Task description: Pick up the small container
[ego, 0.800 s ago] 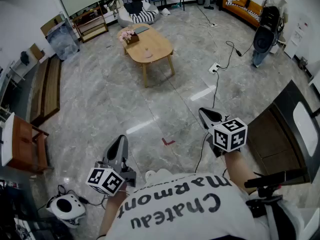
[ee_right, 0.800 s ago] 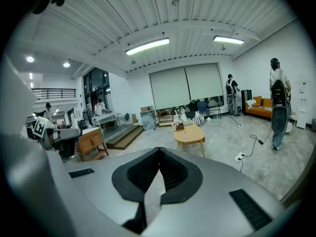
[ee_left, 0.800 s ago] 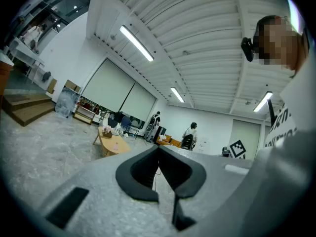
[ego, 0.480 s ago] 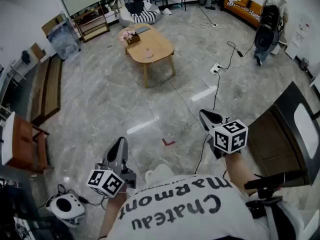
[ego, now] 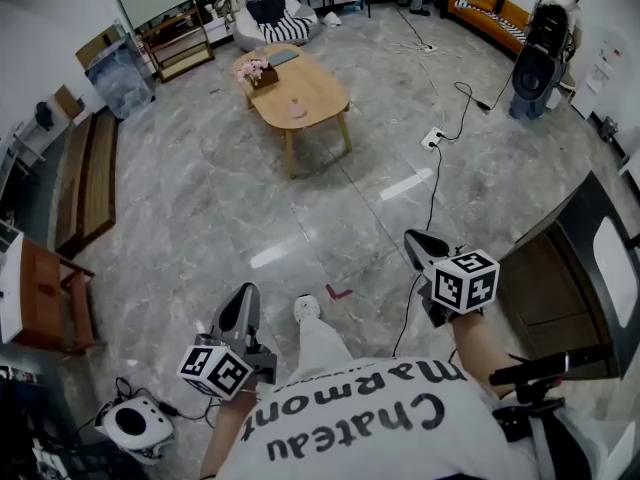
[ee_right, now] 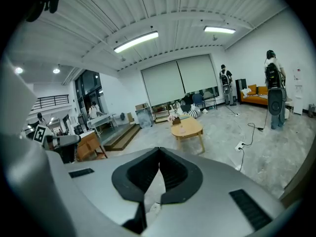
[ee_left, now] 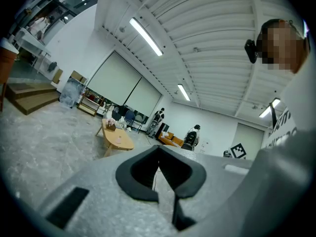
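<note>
While both grippers hung low over the floor (ego: 215,203), the small container (ego: 296,109), pale pink and too small to show any contents, stood on the oval wooden table (ego: 320,88) well ahead of them. A box (ego: 263,76) holding pink flowers sat near the table's far end. The left gripper (ego: 243,298) and the right gripper (ego: 425,243) each had jaws together on nothing. The floor was grey marbled stone crossed by a cable (ego: 432,183). A bench (ego: 90,183) lined the left side and an orange sofa (ego: 490,13) the far right.
</note>
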Tool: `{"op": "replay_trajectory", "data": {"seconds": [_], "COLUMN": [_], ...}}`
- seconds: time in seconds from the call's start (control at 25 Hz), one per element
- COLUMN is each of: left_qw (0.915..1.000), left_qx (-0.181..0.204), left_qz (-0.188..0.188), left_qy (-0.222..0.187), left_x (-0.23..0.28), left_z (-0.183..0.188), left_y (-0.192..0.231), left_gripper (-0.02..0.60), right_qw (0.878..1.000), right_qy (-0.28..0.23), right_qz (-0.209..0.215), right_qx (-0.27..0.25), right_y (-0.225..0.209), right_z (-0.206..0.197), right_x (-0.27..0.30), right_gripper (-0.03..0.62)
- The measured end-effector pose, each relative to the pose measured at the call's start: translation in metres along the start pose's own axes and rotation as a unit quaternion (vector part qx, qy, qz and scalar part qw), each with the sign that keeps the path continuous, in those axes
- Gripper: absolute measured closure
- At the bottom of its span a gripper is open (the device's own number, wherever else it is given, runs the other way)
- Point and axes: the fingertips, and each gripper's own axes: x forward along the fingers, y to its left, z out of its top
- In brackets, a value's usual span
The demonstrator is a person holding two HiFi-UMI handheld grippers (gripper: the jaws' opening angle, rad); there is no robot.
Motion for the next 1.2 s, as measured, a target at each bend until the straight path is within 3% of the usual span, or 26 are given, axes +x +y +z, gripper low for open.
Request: {"op": "replay_trajectory", "data": {"seconds": [0.2, 0.36, 0.72, 0.96, 1.2], "left_qw": [0.9996, 0.9984, 0.9945, 0.9941, 0.9944], "left_qx": [-0.005, 0.000, 0.027, 0.027, 0.010], "left_qz": [-0.026, -0.056, -0.099, -0.104, -0.105], "left_qy": [0.006, -0.003, -0.021, -0.016, 0.005], "left_x": [0.054, 0.104, 0.176, 0.199, 0.215], "left_z": [0.023, 0.066, 0.161, 0.180, 0.166], "left_y": [0.037, 0.064, 0.127, 0.167, 0.188], "left_gripper": [0.568, 0.568, 0.568, 0.568, 0.568], "right_qw": [1.000, 0.999, 0.998, 0.996, 0.996], "right_qy": [0.013, 0.015, -0.038, -0.045, -0.025], "right_qz": [-0.021, -0.039, -0.058, -0.075, -0.080], "right_qx": [-0.004, -0.008, -0.010, -0.014, 0.006], "right_y": [-0.009, -0.008, 0.010, 0.015, 0.009], "right_z": [0.020, 0.050, 0.145, 0.161, 0.148], "right_x": [0.048, 0.092, 0.175, 0.207, 0.236], "right_gripper": [0.582, 0.582, 0.582, 0.582, 0.582]}}
